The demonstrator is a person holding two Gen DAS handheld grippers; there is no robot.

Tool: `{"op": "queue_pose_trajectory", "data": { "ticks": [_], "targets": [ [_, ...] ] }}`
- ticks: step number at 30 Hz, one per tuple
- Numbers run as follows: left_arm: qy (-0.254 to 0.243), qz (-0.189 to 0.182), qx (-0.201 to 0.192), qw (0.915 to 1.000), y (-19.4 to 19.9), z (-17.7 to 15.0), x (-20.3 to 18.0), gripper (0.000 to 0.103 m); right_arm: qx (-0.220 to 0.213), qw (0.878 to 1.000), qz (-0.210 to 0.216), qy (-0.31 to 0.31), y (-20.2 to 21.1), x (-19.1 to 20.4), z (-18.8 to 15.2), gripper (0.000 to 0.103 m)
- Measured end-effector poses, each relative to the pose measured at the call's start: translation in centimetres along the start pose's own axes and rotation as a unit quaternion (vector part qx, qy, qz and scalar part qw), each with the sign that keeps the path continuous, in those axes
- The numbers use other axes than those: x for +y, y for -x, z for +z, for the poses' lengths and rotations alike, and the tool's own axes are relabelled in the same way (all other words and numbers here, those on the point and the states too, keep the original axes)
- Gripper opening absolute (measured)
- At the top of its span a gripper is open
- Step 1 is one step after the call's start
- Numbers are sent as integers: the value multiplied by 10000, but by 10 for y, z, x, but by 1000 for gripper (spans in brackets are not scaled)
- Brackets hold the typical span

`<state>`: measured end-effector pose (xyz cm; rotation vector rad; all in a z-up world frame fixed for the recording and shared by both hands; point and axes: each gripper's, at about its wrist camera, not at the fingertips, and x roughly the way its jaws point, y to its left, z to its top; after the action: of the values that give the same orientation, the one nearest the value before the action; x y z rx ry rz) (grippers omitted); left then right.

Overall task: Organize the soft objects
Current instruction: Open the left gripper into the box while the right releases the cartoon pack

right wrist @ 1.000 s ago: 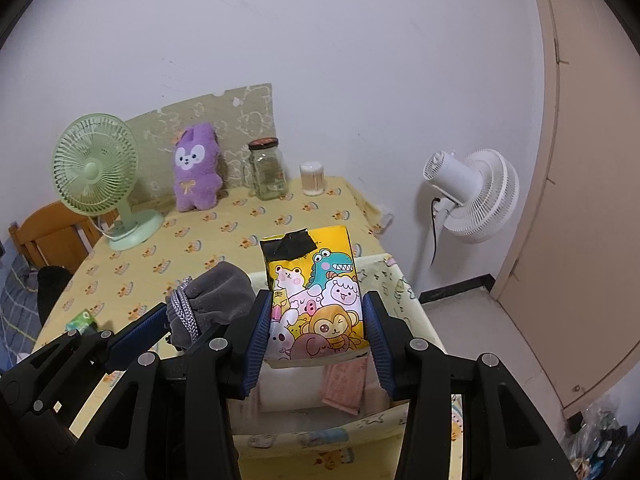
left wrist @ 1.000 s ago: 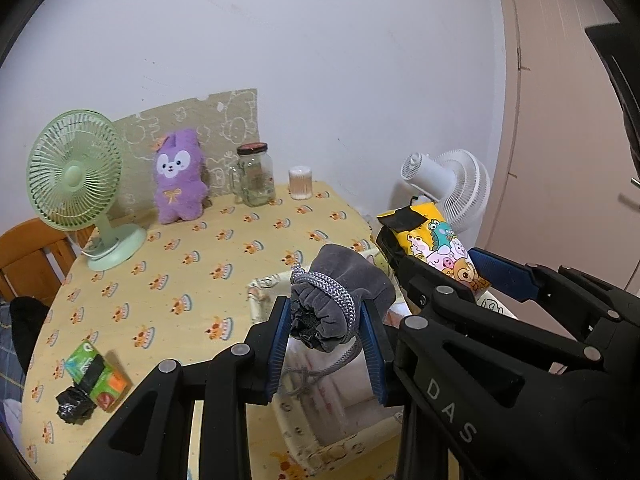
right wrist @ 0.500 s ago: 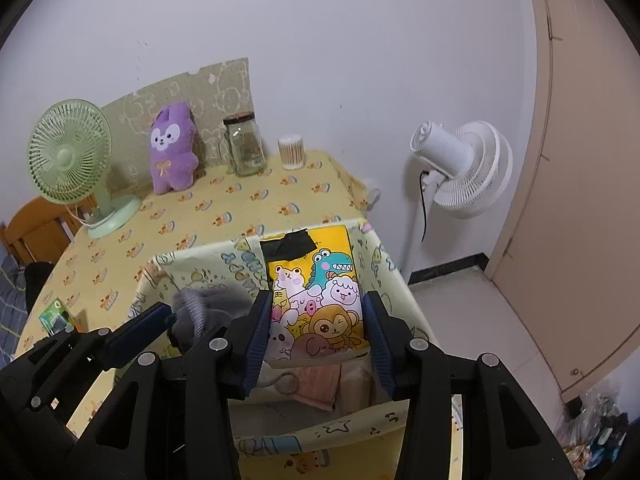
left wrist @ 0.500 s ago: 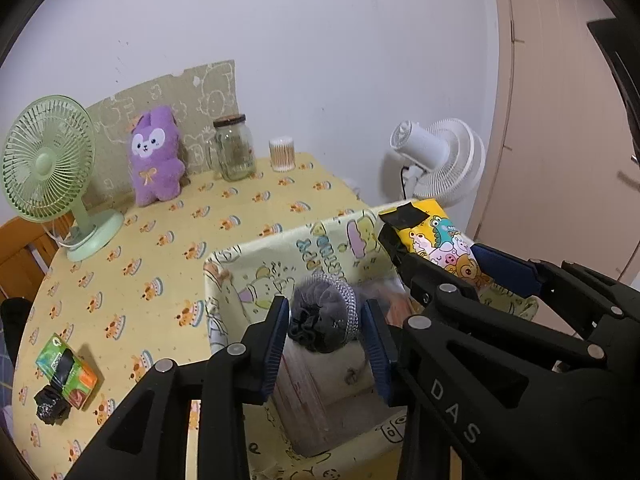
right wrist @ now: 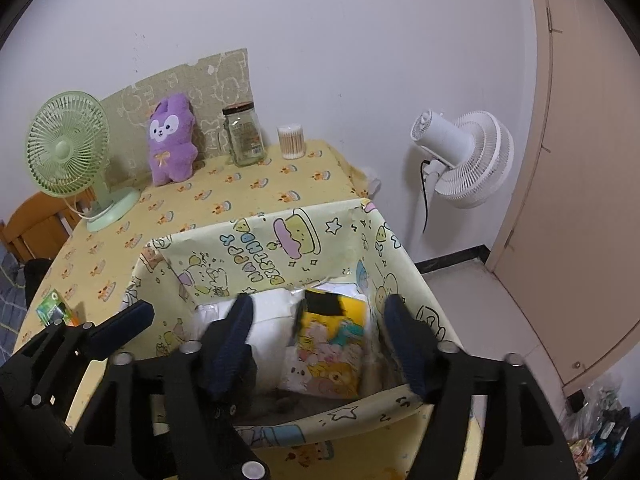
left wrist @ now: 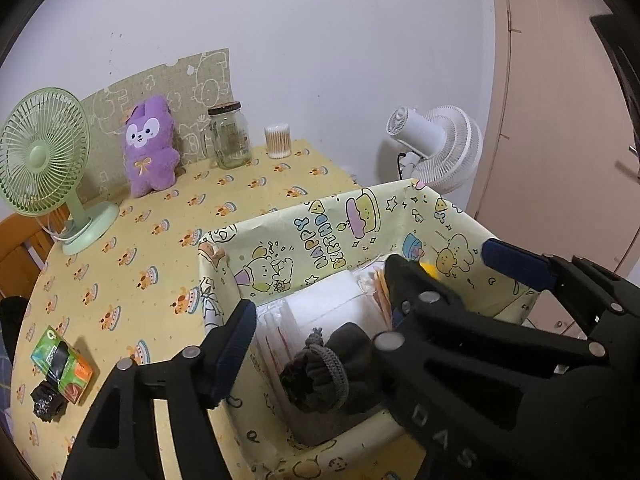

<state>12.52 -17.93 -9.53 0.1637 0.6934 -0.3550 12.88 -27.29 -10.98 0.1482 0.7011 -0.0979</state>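
Observation:
A yellow cartoon-printed box (left wrist: 320, 216) stands at the table's near edge, with white packs inside. A grey drawstring pouch (left wrist: 332, 368) lies in the box, between the fingers of my left gripper (left wrist: 320, 320). Those jaws are opening and their pads stand clear of the pouch. In the right wrist view the same box (right wrist: 280, 240) holds a yellow cartoon pack (right wrist: 328, 344). It lies loose under my right gripper (right wrist: 318, 304), whose jaws are opening too and do not touch it.
On the yellow tablecloth stand a purple plush (left wrist: 150, 148), a green desk fan (left wrist: 44, 152), a glass jar (left wrist: 230, 140) and a cotton-swab tub (left wrist: 278, 140). A green carton (left wrist: 60, 364) lies near left. A white floor fan (right wrist: 460, 160) stands past the table's right edge.
Both grippers sank into the box and their jaws spread. The grey pouch and the yellow pack, gripped before, now lie loose in the box.

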Motion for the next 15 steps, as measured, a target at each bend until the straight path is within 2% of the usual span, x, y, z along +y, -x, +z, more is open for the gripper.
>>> {"op": "queue_pose_trajectory", "data": {
  "ticks": [2, 8, 15],
  "targets": [
    [17, -16, -8, 10000, 2, 0, 1, 79, -5, 10000, 26, -25, 3, 1, 0, 82],
    [97, -29, -67, 9999, 13, 2, 7, 80, 15, 9999, 86, -53, 12, 7, 2, 85],
    [128, 49, -223, 9997, 33, 4, 14, 84, -152, 9998, 111, 10, 30, 19, 6, 89]
  ]
}}
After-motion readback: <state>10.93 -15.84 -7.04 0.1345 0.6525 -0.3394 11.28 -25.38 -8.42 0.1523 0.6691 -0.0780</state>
